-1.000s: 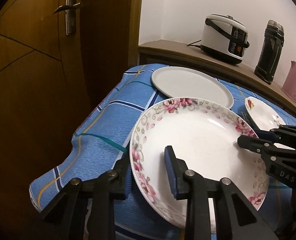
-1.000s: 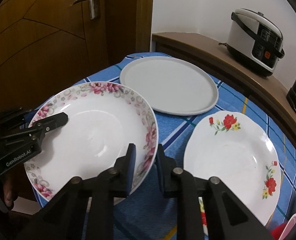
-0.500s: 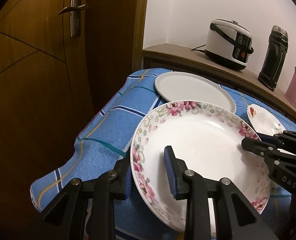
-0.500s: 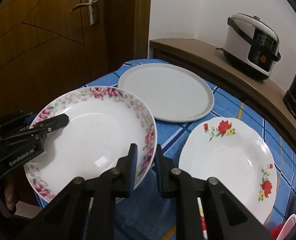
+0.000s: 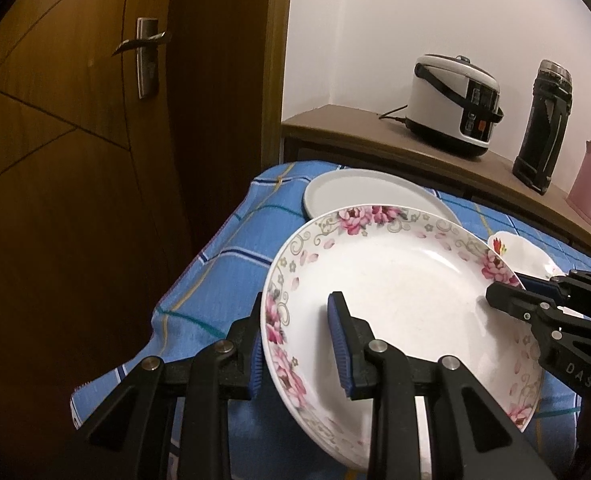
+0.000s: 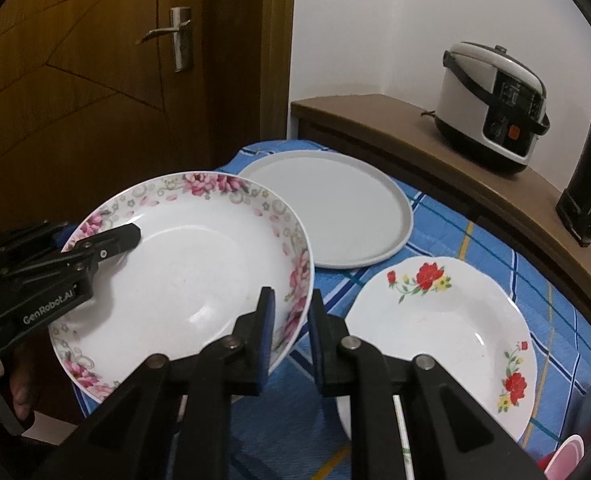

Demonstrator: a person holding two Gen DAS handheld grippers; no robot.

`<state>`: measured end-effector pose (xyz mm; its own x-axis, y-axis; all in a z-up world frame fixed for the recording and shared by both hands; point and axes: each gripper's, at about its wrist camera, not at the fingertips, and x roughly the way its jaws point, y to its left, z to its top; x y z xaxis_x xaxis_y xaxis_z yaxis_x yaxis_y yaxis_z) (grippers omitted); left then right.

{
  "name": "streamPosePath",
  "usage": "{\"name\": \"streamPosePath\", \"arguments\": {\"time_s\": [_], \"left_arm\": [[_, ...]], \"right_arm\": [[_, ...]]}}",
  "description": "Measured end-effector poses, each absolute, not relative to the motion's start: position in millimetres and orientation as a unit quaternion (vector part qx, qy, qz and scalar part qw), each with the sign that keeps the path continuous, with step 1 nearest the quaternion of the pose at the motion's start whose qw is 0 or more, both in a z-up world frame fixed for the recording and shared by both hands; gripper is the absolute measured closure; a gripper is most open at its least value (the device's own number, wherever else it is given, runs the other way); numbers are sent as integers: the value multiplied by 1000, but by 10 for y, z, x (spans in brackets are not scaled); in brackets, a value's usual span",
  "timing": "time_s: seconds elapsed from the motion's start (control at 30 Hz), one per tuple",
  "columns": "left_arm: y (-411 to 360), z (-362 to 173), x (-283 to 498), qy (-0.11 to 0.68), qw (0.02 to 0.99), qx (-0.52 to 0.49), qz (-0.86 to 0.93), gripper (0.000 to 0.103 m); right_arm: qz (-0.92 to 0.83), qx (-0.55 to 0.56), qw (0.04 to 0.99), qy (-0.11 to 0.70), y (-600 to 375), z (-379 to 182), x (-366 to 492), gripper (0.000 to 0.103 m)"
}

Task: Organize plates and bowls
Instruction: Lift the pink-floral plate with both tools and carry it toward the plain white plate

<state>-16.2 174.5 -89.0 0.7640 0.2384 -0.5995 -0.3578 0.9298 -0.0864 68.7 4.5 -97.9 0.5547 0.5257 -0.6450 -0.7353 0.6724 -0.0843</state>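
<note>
**Over the desk's near corner: pink-flowered bowl held by two tongs**

Above the blue checked cloth (image 6: 447,220) on the desk, the pink-flowered bowl (image 6: 191,272) hangs clear of the surface, tilted a little. Left tongs (image 5: 297,344) straddle its near-left rim, one pad outside, one inside the well, clamped on it. Right tongs (image 6: 289,328) pinch the opposite rim, jaws nearly together with the wall between the pads. A two-sided grip probably keeps a wide, shallow dish from swinging or slipping while carried.

Grey flat plate (image 6: 327,212) lies just behind the bowl at the desk's far end. Red-flowered dish (image 6: 443,336) sits to the right, near the bowl but apart from it. My guess is the bowl is headed for a stack on one of them; which one, can't tell.

On the wooden shelf (image 6: 395,120) behind: rice cooker (image 6: 491,108), dark tall flask (image 5: 541,124), pink kettle (image 5: 589,176). Wooden door (image 5: 75,120) to the left.

Versus a second ago: both grips unchanged, same spots on the rim. The bowl now overlaps the grey plate's near edge in both views, where earlier a strip of cloth showed between them in the right view. Cooker and door handle sit lower in frame, so the cameras have tipped up slightly. Plates on the cloth haven't moved.
</note>
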Motion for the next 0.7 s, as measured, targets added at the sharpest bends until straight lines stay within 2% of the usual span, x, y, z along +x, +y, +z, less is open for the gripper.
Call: {"name": "streamPosePath", "arguments": {"time_s": [0.7], "left_arm": [[1831, -224, 189, 223, 959, -66, 162, 72]], "right_arm": [[344, -150, 896, 236, 113, -381, 962, 87]]}}
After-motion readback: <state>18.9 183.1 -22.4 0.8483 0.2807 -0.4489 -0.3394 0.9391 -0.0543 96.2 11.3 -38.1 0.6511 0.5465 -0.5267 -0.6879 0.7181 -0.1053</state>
